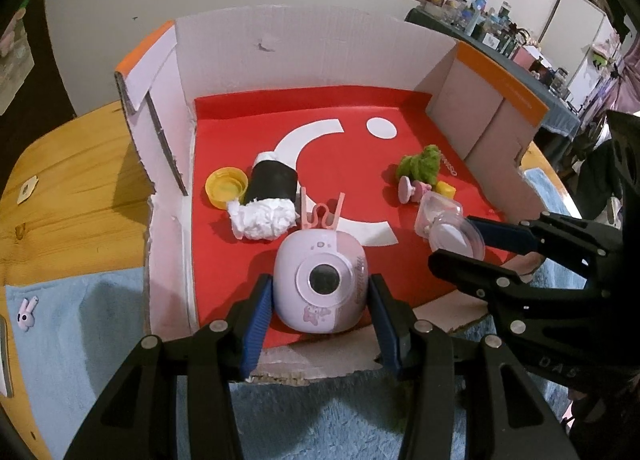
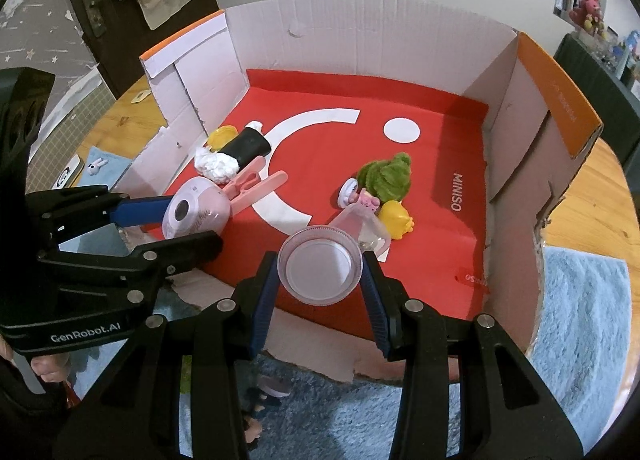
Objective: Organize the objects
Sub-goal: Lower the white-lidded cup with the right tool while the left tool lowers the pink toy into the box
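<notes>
Holding: left gripper (image 1: 320, 296) has its blue fingers (image 1: 256, 320) pinching the pale pink toy camera (image 1: 322, 284) by its sides, lens facing the wrist view, at the near edge of the box.
Right gripper (image 2: 320, 272): fingers (image 2: 374, 308) pinching a clear round lidded container (image 2: 320, 268), held just over the red floor near the box's front edge.
Box: open cardboard box (image 1: 320, 40) with white inner walls, orange-edged flaps and a red sheet with white shapes on its floor; it stands on the wooden counter (image 1: 60, 188).
Left part of box: yellow cap (image 1: 226, 186) touching a black roll (image 1: 274, 180) stuffed with white tissue (image 1: 262, 220); a pink clip (image 1: 322, 216) lies just behind the camera.
Right part of box: green fuzzy toy (image 1: 420, 166), a small pink figure (image 1: 412, 190) and a yellow piece (image 1: 446, 188) close together, just behind the container.
Front: blue fluffy cloth (image 1: 340, 420) beneath both grippers; a small bunny charm (image 1: 26, 314) lies on the cloth left of the box.
</notes>
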### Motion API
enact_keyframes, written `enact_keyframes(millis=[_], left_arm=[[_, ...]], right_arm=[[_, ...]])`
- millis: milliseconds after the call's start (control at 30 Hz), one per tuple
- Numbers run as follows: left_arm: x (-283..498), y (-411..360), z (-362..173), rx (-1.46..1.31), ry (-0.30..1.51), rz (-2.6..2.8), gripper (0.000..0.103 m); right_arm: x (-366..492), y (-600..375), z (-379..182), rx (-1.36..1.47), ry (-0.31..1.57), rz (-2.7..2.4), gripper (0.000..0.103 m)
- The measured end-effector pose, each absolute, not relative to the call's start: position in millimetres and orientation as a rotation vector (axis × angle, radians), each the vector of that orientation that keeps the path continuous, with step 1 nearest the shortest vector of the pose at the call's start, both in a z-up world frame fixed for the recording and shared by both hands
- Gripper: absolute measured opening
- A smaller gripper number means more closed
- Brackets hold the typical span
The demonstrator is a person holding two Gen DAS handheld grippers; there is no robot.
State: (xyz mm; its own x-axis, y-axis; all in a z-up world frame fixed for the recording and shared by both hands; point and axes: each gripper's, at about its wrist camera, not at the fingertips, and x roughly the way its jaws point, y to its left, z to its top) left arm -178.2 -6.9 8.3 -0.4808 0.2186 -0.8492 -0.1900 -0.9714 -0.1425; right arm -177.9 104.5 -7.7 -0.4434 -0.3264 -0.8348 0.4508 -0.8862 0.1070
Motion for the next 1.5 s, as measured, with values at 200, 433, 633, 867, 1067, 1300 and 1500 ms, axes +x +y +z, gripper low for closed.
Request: enact_keyframes(millis=[200,433,633,867,1067,1300,1500], left_arm=[[-181.6,-5.8,9.6,-1.448,-0.03,2.522,0.05],[-187.3,-4.5,9.9,-1.445,-0.029,2.519,0.05],[-192.7,-3.8,9.8,-1.43,-0.055,2.509,0.05],[-201.8,-3.2,8.6,-1.413,-0.096,2.503,0.05],[-196.0,2.4,11.5,-1.385,-0.104,2.474,0.049],[-189.8,10.9,11.3,-1.378,-0.082,2.443,0.049],[-189.0,15.3,12.6,-1.382,-0.122,2.386,0.049]], right_arm=[[-181.1,106.2,-10.5,1.32,0.175,-2.338,0.039],[-180.1,98.8,-11.4,1.308,0.176,-2.306,0.039],[-183.7,100.5,-12.8,1.311,0.167,-2.308,0.039],[-189.8,109.7,-14.8,1.326,0.147,-2.34,0.039],[-190.7,116.1,-14.6,1.331,0.144,-2.363,0.039],[-190.2,121.0,-14.2,1.338,0.145,-2.375,0.039],[-189.5,122.7,-12.6,1.338,0.183,-2.405,0.039]])
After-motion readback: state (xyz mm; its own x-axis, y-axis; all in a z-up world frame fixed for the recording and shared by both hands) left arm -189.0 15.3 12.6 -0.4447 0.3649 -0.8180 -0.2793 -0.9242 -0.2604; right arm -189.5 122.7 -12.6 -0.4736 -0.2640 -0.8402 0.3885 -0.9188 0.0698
